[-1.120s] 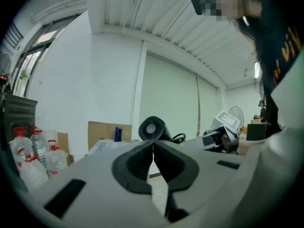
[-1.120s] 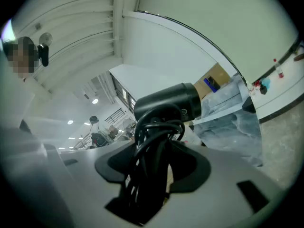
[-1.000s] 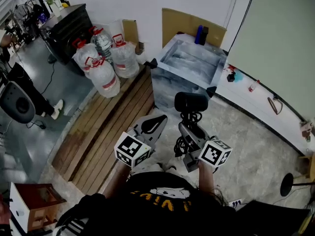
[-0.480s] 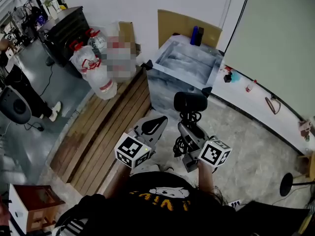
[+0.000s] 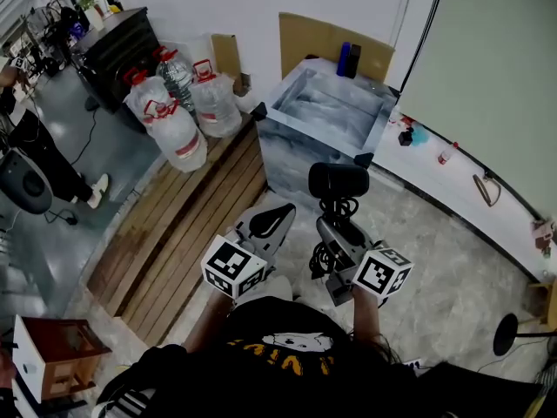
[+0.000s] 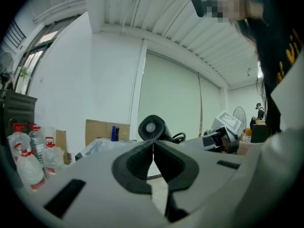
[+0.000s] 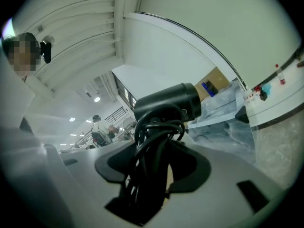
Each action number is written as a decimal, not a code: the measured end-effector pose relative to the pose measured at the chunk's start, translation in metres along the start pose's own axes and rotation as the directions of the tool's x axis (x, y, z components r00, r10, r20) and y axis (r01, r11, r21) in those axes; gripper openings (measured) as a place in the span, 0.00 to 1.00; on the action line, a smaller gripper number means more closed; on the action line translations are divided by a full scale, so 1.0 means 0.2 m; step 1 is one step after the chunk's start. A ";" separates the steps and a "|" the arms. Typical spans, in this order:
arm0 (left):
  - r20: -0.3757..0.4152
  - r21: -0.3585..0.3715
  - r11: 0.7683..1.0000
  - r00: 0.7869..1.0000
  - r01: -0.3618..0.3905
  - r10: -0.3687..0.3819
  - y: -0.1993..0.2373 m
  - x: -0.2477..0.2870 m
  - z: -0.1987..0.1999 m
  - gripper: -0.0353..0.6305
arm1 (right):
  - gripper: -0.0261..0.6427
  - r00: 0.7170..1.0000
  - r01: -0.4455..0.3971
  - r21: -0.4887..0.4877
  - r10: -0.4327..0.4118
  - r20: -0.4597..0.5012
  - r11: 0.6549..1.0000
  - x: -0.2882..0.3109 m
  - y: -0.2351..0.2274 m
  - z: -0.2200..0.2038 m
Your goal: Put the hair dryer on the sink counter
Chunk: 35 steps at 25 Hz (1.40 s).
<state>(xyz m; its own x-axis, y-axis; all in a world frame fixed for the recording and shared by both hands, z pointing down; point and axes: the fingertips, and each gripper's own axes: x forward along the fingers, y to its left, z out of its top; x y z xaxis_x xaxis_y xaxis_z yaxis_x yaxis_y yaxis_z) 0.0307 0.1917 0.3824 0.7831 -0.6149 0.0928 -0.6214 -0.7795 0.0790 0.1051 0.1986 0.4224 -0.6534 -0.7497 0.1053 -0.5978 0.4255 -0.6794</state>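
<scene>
Nearest the person, the left tongs (image 5: 284,209) are closed on nothing, their tips meeting. Just beside them, the right tongs (image 5: 329,230) clamp the handle of the black hair dryer (image 5: 338,181) together with its bundled cord (image 5: 323,256). The barrel sits crosswise above the jaws, carried in the air short of the sink surface (image 5: 312,140). A stretch of pale floor (image 5: 418,242) lies open between the tongs and that block's front wall. Wooden decking (image 5: 187,225) runs along its left, with water bottles (image 5: 178,133) crowding the far end. To the right a white ledge (image 5: 435,177) edges the floor. On the rim's back edge a blue bottle (image 5: 344,57) stands against cardboard (image 5: 309,35).
</scene>
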 end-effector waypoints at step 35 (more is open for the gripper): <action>-0.027 -0.009 0.998 0.998 0.055 -0.056 1.14 0.46 0.06 0.06 | 0.35 0.994 0.101 0.050 -0.103 0.026 0.994 1.06 -0.37 0.42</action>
<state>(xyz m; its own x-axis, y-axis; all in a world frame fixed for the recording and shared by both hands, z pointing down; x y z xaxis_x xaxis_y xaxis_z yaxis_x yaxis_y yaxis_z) -0.0383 -0.0434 0.3976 0.8154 -0.5672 0.1155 -0.5774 -0.8111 0.0931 0.0498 -0.0357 0.4342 -0.5764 -0.8022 0.1557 -0.6369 0.3217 -0.7006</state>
